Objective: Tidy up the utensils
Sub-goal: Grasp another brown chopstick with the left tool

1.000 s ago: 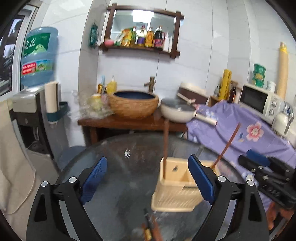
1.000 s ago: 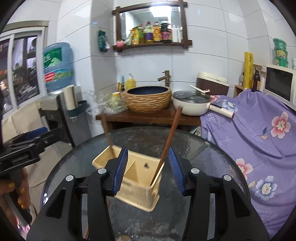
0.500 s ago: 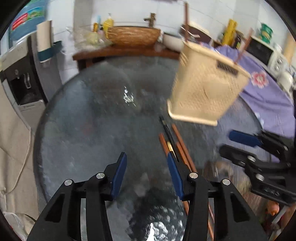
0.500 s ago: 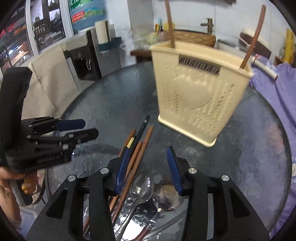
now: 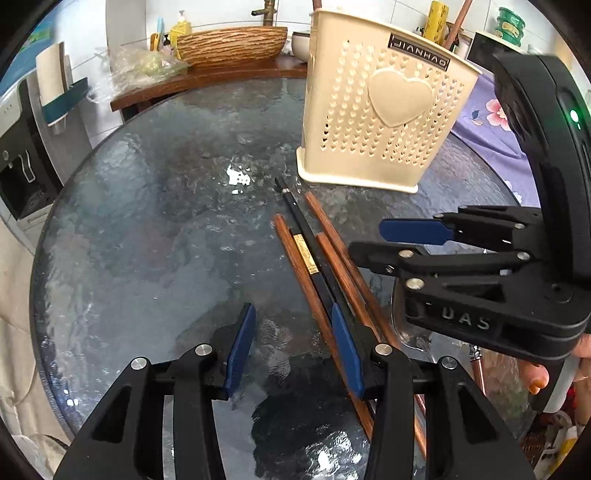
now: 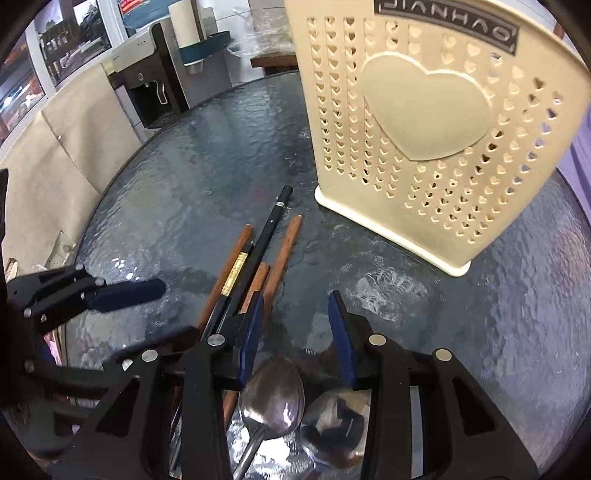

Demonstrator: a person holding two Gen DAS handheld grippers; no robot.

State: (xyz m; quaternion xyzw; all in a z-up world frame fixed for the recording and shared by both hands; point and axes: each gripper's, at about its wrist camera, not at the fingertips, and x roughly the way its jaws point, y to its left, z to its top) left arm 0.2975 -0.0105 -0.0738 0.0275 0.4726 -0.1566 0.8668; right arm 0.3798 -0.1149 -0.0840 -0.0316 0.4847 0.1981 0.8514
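Note:
A cream utensil holder (image 5: 380,110) (image 6: 424,129) with a heart on its side stands on the round glass table (image 5: 147,221). Brown chopsticks (image 5: 458,22) stick out of its top. Several brown chopsticks and a black one (image 5: 306,251) (image 6: 255,258) lie in a bundle before it. Two metal spoons (image 6: 273,395) rest nearer me. My left gripper (image 5: 293,343) (image 6: 147,291) is open above bare glass, its right finger over the bundle. My right gripper (image 6: 297,332) (image 5: 391,242) hovers over the spoon bowls, jaws closing, nothing pressed between them.
Behind the table stand a wooden shelf with a woven basin (image 5: 232,40), a water dispenser (image 5: 22,147) at the left and a purple flowered cloth (image 5: 487,114) at the right. A beige cloth (image 6: 55,155) hangs beyond the table's left rim.
Both grippers have sunk toward the table and tipped downward, from facing the wall to facing the utensils. The left jaws narrowed a lot; the right jaws narrowed somewhat.

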